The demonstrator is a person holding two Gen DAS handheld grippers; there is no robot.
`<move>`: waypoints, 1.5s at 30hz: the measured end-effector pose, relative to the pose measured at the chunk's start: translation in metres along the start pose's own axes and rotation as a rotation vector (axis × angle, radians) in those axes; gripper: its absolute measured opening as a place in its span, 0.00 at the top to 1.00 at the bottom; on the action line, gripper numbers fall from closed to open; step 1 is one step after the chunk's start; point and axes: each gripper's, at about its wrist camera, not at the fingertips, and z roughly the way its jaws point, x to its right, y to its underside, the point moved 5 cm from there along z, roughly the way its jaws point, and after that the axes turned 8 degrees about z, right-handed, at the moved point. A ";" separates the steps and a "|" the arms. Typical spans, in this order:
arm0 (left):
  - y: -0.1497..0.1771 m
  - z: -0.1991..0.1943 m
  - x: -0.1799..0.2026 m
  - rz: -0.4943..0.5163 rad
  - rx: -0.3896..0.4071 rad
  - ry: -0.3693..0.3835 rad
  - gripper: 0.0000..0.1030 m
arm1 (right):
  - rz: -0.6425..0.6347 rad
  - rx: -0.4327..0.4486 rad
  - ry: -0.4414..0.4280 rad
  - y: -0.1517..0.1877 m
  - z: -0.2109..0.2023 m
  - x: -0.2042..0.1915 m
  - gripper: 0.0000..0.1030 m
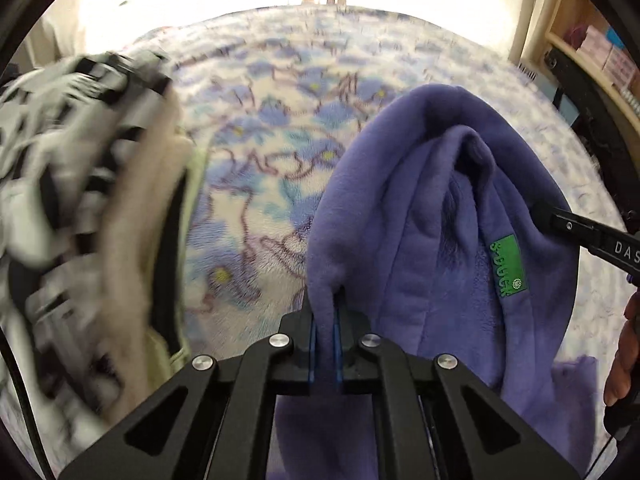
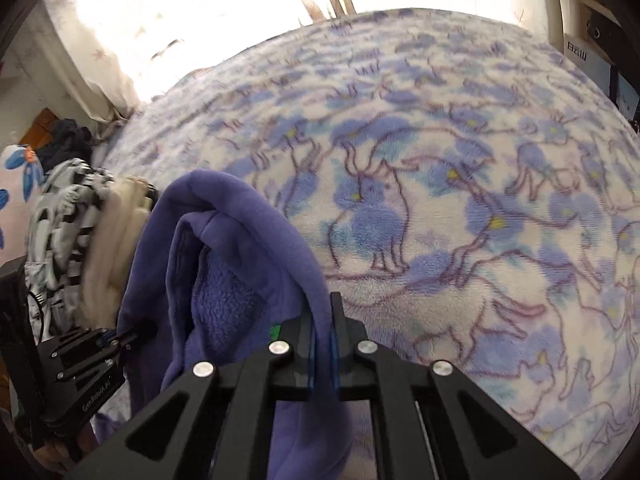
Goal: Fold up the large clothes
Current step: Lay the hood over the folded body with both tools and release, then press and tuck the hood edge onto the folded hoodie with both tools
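Observation:
A purple fleece hoodie point(image 1: 420, 208) with a green neck label point(image 1: 509, 266) hangs above a bed with a blue floral blanket point(image 1: 272, 120). My left gripper point(image 1: 325, 304) is shut on one edge of the hoodie. My right gripper point(image 2: 323, 312) is shut on another edge of the same hoodie point(image 2: 248, 248). In the left wrist view the right gripper point(image 1: 560, 220) enters from the right and touches the fabric. In the right wrist view the left gripper point(image 2: 132, 334) shows at the lower left, gripping the cloth.
A pile of other clothes, black-and-white patterned and cream point(image 1: 80, 184), lies at the left of the bed; it also shows in the right wrist view point(image 2: 72, 220). A shelf point(image 1: 592, 48) stands at the far right. A bright curtained window point(image 2: 180, 8) is behind the bed.

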 end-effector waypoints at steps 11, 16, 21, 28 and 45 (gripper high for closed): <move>0.074 -0.156 0.001 -0.001 0.124 0.083 0.96 | -0.180 0.160 -0.131 0.071 -0.162 -0.044 0.95; 0.125 -0.187 0.004 0.007 0.128 0.127 0.96 | -0.321 0.216 -0.098 0.133 -0.204 -0.063 0.95; 0.196 -0.192 0.005 0.026 0.043 0.181 0.95 | -0.378 0.152 -0.043 0.197 -0.214 -0.053 0.92; 0.268 -0.210 -0.009 0.005 -0.064 0.163 0.93 | -0.354 -0.004 0.021 0.265 -0.219 -0.020 0.90; 0.313 -0.346 0.055 0.216 -0.088 0.167 0.67 | -0.310 -0.087 -0.150 0.340 -0.318 -0.048 0.85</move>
